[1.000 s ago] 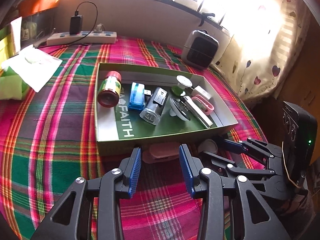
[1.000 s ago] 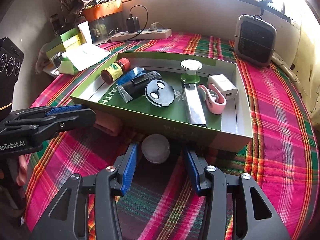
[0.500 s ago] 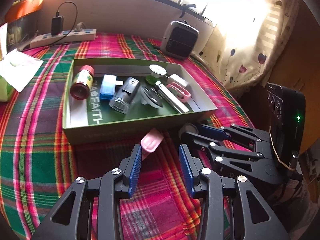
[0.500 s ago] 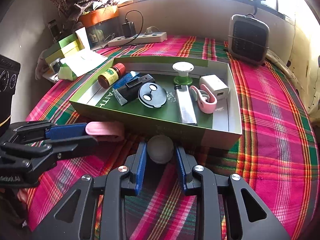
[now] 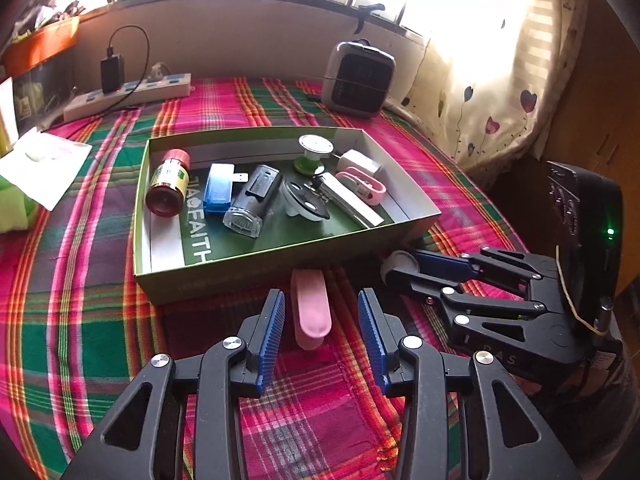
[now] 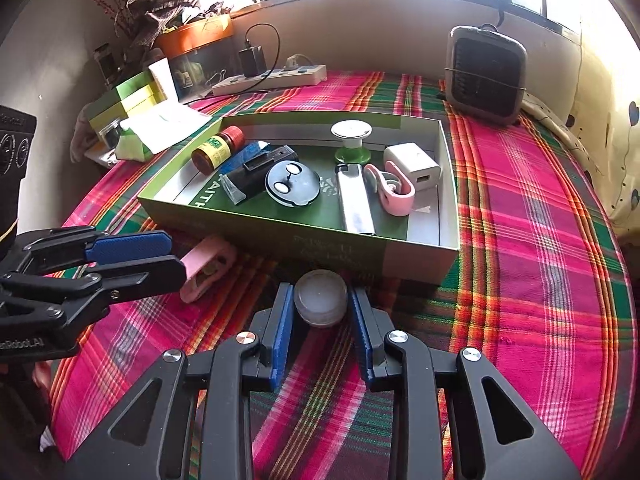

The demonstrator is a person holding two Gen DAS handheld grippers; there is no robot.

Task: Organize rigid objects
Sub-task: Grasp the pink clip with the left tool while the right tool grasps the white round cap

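Note:
A white round jar (image 6: 320, 298) stands on the plaid cloth just in front of the green box (image 6: 340, 248), and my right gripper (image 6: 320, 312) is shut on it, a pad pressing each side. The left wrist view shows the same jar (image 5: 393, 265) at the tips of the right gripper (image 5: 408, 269). A pink oblong case (image 5: 310, 308) lies lengthwise between the fingers of my left gripper (image 5: 322, 320), which stands open with a gap on both sides. In the right wrist view the left gripper (image 6: 176, 258) reaches in from the left over the pink case (image 6: 208, 264).
The green box (image 5: 256, 276) holds a brown bottle (image 5: 168, 186), a blue stick (image 5: 218, 188), a silver lighter (image 6: 354, 200), a pink clip (image 6: 394, 192), a white charger (image 6: 412, 164) and more. Behind it stand a small heater (image 5: 358, 78) and a power strip (image 5: 128, 94). A tissue pack (image 5: 36, 164) lies far left.
My right gripper closed its fingers onto the white jar. My left gripper swung round, so the pink case now lies lengthwise between its fingers instead of crosswise ahead of them.

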